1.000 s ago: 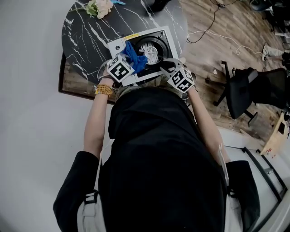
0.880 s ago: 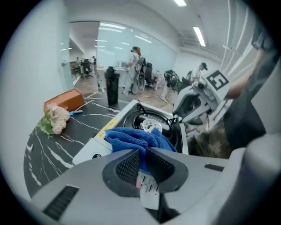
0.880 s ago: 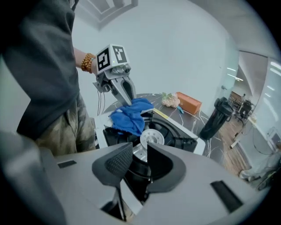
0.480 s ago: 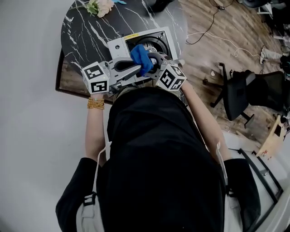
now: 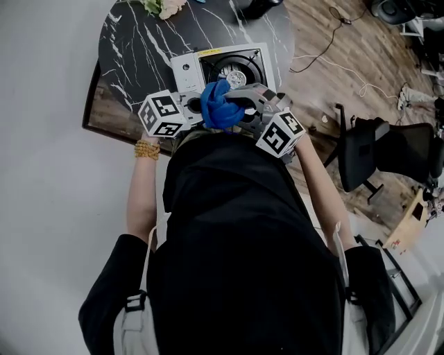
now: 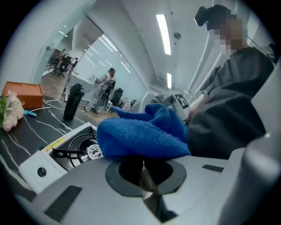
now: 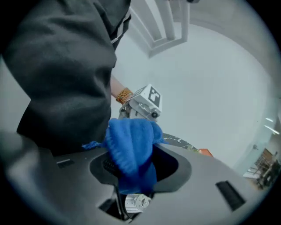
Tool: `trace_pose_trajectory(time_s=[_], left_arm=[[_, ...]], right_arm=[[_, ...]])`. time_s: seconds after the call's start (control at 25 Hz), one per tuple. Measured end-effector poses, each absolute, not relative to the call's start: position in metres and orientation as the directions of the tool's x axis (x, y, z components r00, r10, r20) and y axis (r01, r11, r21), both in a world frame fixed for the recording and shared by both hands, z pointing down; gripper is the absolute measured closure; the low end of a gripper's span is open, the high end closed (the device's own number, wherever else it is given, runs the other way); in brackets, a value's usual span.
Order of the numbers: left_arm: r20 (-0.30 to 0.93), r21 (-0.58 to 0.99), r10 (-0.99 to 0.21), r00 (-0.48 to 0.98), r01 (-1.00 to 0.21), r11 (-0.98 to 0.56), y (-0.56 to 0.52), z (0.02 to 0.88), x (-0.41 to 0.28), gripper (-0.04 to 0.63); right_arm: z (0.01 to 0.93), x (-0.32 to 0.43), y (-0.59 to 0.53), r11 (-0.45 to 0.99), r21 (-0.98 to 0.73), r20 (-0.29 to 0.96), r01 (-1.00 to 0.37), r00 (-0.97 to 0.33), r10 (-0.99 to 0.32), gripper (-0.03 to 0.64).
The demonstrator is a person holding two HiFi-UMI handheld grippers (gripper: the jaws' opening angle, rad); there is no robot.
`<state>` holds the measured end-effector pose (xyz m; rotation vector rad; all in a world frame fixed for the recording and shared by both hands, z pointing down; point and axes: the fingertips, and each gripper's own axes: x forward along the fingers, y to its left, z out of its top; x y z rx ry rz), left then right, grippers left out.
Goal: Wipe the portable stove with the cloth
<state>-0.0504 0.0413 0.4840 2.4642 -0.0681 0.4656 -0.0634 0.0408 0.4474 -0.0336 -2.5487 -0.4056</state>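
Note:
The blue cloth [image 5: 219, 107] hangs bunched in the air over the near edge of the white portable stove [image 5: 184, 69]. My left gripper [image 5: 205, 109] reaches it from the left and is shut on it; the cloth [image 6: 140, 132] covers the jaw tips of that gripper [image 6: 142, 156]. From the right comes my right gripper [image 5: 237, 104], whose jaws have just been closing. The cloth [image 7: 129, 145] hangs down between the jaws of this gripper [image 7: 131, 165], and they grip it. The stove's black burner [image 6: 88, 151] lies below.
The stove sits on a round black marble table [image 5: 132, 48] with flowers [image 5: 163, 5] at its far edge. A black bottle [image 6: 72, 102] and an orange box [image 6: 22, 93] stand further back. An office chair [image 5: 374, 149] and cables [image 5: 326, 59] are on the wooden floor at right.
Both grippers have risen from the stove's front edge and come together. The cloth, first lying on the stove under the left gripper, now hangs bunched between the two.

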Motion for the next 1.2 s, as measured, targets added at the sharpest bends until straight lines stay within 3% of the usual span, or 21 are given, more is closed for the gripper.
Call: trace_pose_trajectory(time_s=[0.12,0.2,0.24,0.4,0.56,0.68,0.8,0.88,1.2], left_arm=[[0.477,0.47,0.112,0.871,-0.146,-0.87,0.052,0.505,-0.044,0.584],[0.539,0.421,0.099,0.836,-0.166,-0.892,0.049,0.515,-0.042,0.584],[0.562,0.392,0.069,0.824,-0.192,-0.9,0.043,0.517,-0.042,0.584],[0.603,0.314,-0.166,0.78,-0.424,-0.849,0.001,0.522,-0.06,0.583],[0.686,0.267,-0.316,0.655,-0.63,-0.729,-0.02,0.544,-0.109,0.581],[0.78,0.227,-0.314,0.541,-0.713,-0.664,-0.014,0.573,-0.145,0.572],[0.845,0.236,-0.256,0.47,-0.757,-0.61,0.002,0.6,-0.164,0.444],[0.861,0.265,-0.219,0.459,-0.773,-0.576,0.013,0.616,-0.167,0.411],[0.866,0.302,-0.213,0.453,-0.813,-0.498,0.015,0.636,-0.164,0.41]], right_arm=[[0.475,-0.066,0.052,0.933,0.273,0.605,0.236,-0.796,0.025,0.471],[0.483,-0.066,0.052,0.936,0.248,0.619,0.25,-0.784,0.046,0.481],[0.484,-0.067,0.049,0.941,0.243,0.614,0.234,-0.788,0.038,0.526],[0.489,-0.059,0.009,0.979,0.196,0.593,0.052,-0.801,-0.077,0.559],[0.526,-0.018,-0.061,0.972,0.234,0.747,0.002,-0.641,-0.179,0.563],[0.55,0.01,-0.108,0.966,0.25,0.848,0.059,-0.494,-0.189,0.563],[0.566,0.024,-0.14,0.963,0.241,0.912,0.118,-0.366,-0.183,0.563],[0.581,0.022,-0.148,0.961,0.215,0.942,0.176,-0.296,-0.156,0.563],[0.643,0.0,-0.13,0.951,0.015,0.994,0.31,-0.106,0.019,0.566]])
